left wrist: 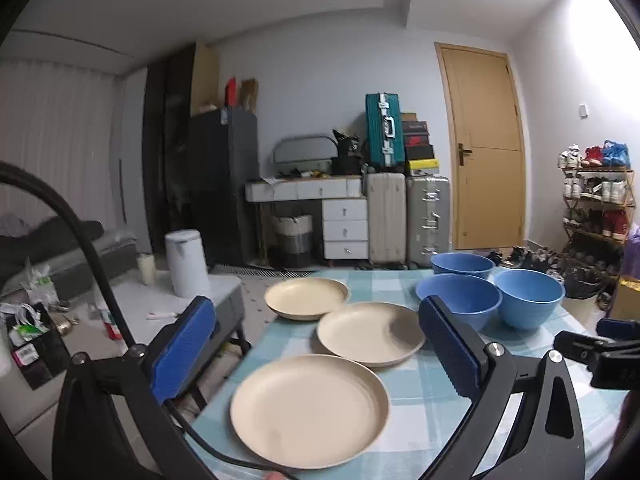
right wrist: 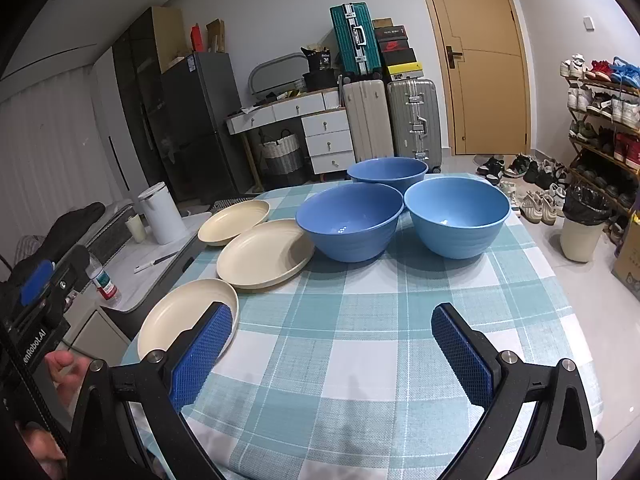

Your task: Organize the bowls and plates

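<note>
Near plate [left wrist: 309, 410] lies just ahead of L gripper [left wrist: 320, 356] — the closer one. R gripper [right wrist: 334, 354] over bare cloth. Both wide, empty.

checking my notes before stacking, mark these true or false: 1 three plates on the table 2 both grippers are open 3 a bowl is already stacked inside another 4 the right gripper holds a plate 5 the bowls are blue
1. Three plates on the table: true. The near plate, middle plate and far plate lie in a row.
2. Both grippers open: true. The left gripper and right gripper have their jaws spread.
3. A bowl stacked in another: false. The three bowls stand side by side.
4. Right gripper holds a plate: false. It holds nothing.
5. Bowls are blue: true.
</note>
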`<state>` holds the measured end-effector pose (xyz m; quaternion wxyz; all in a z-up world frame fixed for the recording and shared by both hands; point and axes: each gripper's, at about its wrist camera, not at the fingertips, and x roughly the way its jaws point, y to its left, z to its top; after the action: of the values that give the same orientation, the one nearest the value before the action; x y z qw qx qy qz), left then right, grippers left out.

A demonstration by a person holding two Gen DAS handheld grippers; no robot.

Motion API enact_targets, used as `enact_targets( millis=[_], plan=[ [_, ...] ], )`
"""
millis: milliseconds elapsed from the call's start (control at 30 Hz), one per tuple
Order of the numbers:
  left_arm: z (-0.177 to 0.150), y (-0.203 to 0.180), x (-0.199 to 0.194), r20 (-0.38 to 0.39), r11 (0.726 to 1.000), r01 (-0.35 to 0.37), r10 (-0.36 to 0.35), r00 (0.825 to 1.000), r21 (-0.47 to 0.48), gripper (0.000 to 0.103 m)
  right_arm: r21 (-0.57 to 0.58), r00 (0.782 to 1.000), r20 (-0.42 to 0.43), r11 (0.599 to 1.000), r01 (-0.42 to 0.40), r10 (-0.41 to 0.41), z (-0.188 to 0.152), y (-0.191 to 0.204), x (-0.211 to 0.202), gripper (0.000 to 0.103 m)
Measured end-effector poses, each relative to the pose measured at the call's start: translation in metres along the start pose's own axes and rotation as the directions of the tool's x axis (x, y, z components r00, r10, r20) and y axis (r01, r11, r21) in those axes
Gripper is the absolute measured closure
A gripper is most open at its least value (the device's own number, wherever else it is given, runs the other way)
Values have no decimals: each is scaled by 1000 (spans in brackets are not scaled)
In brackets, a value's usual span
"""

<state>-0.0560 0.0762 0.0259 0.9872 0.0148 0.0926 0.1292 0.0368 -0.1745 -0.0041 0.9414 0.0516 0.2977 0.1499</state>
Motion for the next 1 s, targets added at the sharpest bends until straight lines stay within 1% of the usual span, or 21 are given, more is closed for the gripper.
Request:
enact_targets(
  millis=[67, 133, 233, 267, 300, 333, 367, 400, 433, 500, 533, 567, 600, 667, 700, 733, 800, 867, 900, 967, 1000],
  plan=[
    [-2, 1, 1, 21, 1000, 5, -5, 1000, 4, 0, 3, 1000, 1, 1000, -3, 3, 0, 0, 0, 1],
    [-5, 3, 10, -26, 1000, 1, -1, 1000, 14, 0, 4, 1000, 2, 1000, -5, 5, 0, 0, -1, 1],
    [-15, 2, 26, -107, 997, -54, 60, 992, 55, 0, 5, 1000, 2, 1000, -6, 6, 0, 0, -1, 1],
    [-18, 0, 29, -120, 993, -82, 92, 989, 87, 1, 5, 1000, 3, 1000, -6, 6, 0, 0, -1, 1],
    [-21, -6, 33, -146, 988, -64, 84, 986, 138, 0, 5, 1000, 3, 1000, -5, 5, 0, 0, -1, 1],
    [-24, -13, 38, -189, 980, -49, 86, 978, 192, 0, 5, 1000, 1, 1000, -5, 5, 0, 0, -1, 1],
    [-27, -21, 41, -217, 965, -60, 117, 969, 254, 0, 6, 1000, -2, 1000, -5, 5, 0, 0, 0, 1],
    [-30, -30, 38, -207, 947, -64, 135, 969, 315, 0, 7, 1000, -2, 1000, -7, 7, 0, 0, -1, 1],
    [-32, -38, 30, -158, 931, -61, 125, 979, 360, 0, 7, 1000, -5, 1000, -9, 9, 0, 0, -1, 1],
    [-32, -49, 10, -33, 910, -120, 145, 989, 397, 0, 7, 1000, -5, 1000, -9, 9, -1, 1, 0, 1],
    [-31, -53, -3, 59, 897, -158, 147, 987, 412, 0, 11, 1000, -7, 1000, -11, 11, -1, 1, 1, 1],
    [-30, -56, -11, 127, 887, -194, 154, 980, 418, 0, 12, 1000, -10, 1000, -16, 16, -2, 1, 1, 1],
    [-26, -59, -21, 199, 881, -229, 158, 967, 413, 0, 9, 1000, -12, 1000, -15, 15, -3, 1, 2, 1],
    [-17, -57, -33, 245, 898, -194, 100, 964, 395, 0, 5, 1000, -12, 1000, -11, 11, -4, 1, 3, 1],
    [-13, -56, -35, 250, 899, -205, 112, 962, 387, 0, 7, 1000, -15, 1000, -15, 15, -4, 1, 3, 1],
    [-8, -55, -38, 248, 903, -194, 102, 963, 382, 0, 7, 1000, -16, 1000, -15, 16, -4, 1, 4, 1],
    [-6, -54, -44, 248, 917, -141, 48, 968, 373, 0, 9, 1000, -15, 1000, -15, 15, -5, 0, 4, 1],
    [-6, -49, -54, 296, 925, -124, 13, 955, 359, 0, 11, 1000, -22, 1000, -18, 18, -5, 0, 6, 1],
    [-7, -51, -57, 313, 919, -132, 10, 950, 371, 0, 11, 1000, -22, 1000, -20, 20, -6, 0, 6, 1],
    [-9, -59, -60, 336, 896, -142, -8, 942, 421, 0, 6, 1000, -22, 1000, -20, 20, -7, 1, 6, 1],
    [-8, -61, -62, 358, 890, -150, -17, 934, 432, 0, 5, 1000, -23, 1000, -20, 20, -7, 1, 6, 1]
  ],
)
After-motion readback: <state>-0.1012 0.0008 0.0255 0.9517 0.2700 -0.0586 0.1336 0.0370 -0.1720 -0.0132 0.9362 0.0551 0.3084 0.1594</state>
